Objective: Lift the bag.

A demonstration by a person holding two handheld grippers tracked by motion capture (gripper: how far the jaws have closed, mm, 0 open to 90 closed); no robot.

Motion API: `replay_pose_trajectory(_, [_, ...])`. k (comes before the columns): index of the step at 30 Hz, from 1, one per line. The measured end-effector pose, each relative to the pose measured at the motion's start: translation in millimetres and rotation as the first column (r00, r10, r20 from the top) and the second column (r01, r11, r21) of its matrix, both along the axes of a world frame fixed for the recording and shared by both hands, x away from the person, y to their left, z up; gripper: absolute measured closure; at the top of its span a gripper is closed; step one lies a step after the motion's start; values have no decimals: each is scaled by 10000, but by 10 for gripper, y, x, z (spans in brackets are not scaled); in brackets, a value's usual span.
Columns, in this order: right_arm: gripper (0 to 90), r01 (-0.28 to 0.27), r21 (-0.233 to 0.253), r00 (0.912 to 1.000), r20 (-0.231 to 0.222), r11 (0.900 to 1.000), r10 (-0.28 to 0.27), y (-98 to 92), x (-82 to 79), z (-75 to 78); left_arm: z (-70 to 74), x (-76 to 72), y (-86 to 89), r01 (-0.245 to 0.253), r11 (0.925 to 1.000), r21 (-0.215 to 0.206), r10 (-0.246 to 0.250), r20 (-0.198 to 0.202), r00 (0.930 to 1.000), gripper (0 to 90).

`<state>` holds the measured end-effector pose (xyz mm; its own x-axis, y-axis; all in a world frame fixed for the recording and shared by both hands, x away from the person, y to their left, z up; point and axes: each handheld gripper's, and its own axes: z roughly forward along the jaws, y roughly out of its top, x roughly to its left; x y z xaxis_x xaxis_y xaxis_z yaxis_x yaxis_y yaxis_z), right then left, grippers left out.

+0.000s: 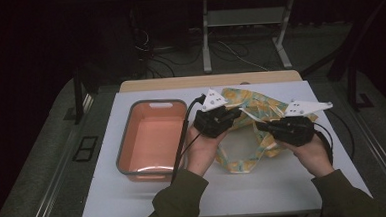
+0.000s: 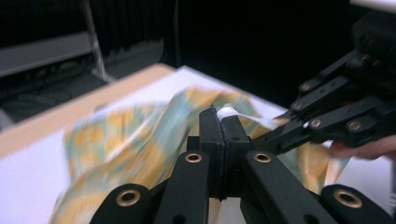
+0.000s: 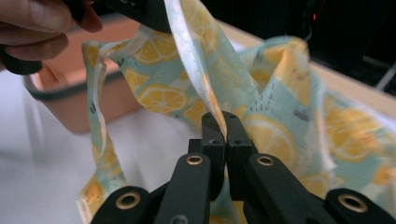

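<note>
High view: lemon-print yellow-and-teal fabric bag (image 1: 261, 110) lifted off white table (image 1: 285, 184), beside empty salmon plastic tub (image 1: 152, 138).
Left gripper view: left gripper (image 2: 225, 114) clenched on strap.
Right gripper view: right gripper (image 3: 225, 122) pinching strap. Binning apparently pending.

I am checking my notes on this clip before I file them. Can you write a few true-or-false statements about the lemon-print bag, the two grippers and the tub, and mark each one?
1. The left gripper is shut on the lemon-print bag. True.
2. The right gripper is open and holds nothing. False: it is shut on an edge of the bag.
3. The bag lies inside the orange tub. False: it is on the white table, to the right of the tub.
4. The tub is empty. True.
</note>
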<state>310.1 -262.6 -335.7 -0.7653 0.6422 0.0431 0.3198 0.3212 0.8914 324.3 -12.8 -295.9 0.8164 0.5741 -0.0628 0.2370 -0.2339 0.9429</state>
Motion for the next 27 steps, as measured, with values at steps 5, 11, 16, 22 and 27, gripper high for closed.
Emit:
replay_pose_trajectory(5, [891,-22,204,9977,682,9998,8,-37,-51,224,150,-13,-10,-47,9999,94,42,516,9987,898])
replay_pose_trajectory(11, [891,413,127,9975,561,9991,-420,-84,101,178,-63,211,-33,-276,9995,166,277,-46,9996,898])
replay_pose_trajectory(16, [891,753,-74,9969,235,9971,-751,-94,307,29,-241,426,-84,-478,9977,478,494,-314,9983,897])
replay_pose_trajectory(22, [890,1090,-225,9934,-321,9938,-1097,-125,548,-175,-504,696,-172,-684,9950,728,742,-805,9940,895])
replay_pose_trajectory(27, [891,1318,-346,9880,-764,9907,-1342,-147,722,-341,-735,882,-243,-982,9903,982,1095,-1164,9872,894])
